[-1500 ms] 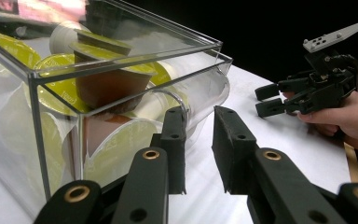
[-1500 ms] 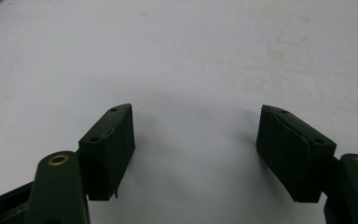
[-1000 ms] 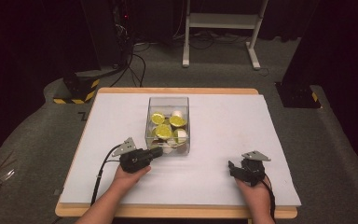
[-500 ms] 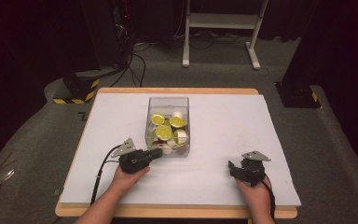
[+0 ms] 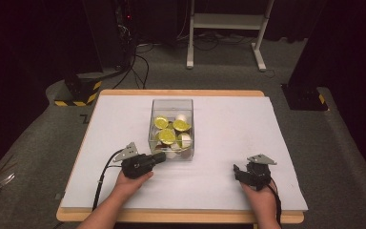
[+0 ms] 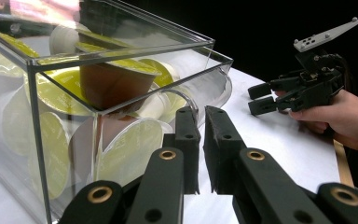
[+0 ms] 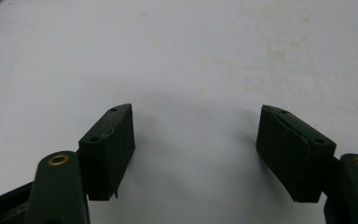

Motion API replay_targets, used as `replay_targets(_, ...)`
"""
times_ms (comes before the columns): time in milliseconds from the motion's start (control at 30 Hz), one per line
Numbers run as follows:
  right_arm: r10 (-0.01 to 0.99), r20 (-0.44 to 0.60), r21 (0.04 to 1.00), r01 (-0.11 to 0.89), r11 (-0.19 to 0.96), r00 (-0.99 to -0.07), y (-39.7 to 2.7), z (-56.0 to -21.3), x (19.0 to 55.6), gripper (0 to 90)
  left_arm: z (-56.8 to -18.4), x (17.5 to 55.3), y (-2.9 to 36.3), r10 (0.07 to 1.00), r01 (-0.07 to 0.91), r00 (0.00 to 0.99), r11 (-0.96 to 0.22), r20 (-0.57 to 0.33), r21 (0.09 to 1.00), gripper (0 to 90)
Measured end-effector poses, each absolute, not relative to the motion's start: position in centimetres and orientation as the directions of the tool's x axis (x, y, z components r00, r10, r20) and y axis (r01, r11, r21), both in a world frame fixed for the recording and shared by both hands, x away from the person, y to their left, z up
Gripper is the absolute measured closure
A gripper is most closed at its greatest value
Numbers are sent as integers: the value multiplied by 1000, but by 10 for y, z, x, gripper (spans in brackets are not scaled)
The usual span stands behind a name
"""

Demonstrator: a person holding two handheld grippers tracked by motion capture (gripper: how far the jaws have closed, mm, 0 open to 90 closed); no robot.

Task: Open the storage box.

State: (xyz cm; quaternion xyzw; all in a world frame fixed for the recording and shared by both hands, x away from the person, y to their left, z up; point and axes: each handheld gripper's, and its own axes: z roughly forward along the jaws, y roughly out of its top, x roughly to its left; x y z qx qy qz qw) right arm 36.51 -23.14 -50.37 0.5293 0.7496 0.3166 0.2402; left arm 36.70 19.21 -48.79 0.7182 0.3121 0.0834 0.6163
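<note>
A clear plastic box (image 5: 151, 125) stands in the middle of the white table and holds several yellow-lidded capsules (image 5: 167, 136). My left gripper (image 5: 161, 157) lies by the box's near left corner, its jaws together with nothing between them. In the left gripper view its fingertips (image 6: 201, 116) sit just outside the box wall (image 6: 37, 154), beside a brown capsule (image 6: 114, 84). My right gripper (image 5: 237, 172) rests near the table's front right. It is open over bare white surface, as the right gripper view (image 7: 196, 135) shows. It also appears far off in the left gripper view (image 6: 261, 98).
The white table cover (image 5: 238, 124) spreads wide around the box, with a wooden edge (image 5: 181, 217) at the front. A cable (image 5: 102, 179) trails from the left gripper. Beyond the table lie floor cables, a yellow-black striped base (image 5: 76, 90) and a white stand (image 5: 224, 38).
</note>
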Motion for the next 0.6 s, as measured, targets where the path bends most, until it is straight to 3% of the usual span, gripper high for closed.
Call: replay_targets(600, 946, -26, 729, 641, 239, -324, -231, -504, 365, 281, -486, 361, 192, 547, 347, 796, -60, -260, 936, 847)
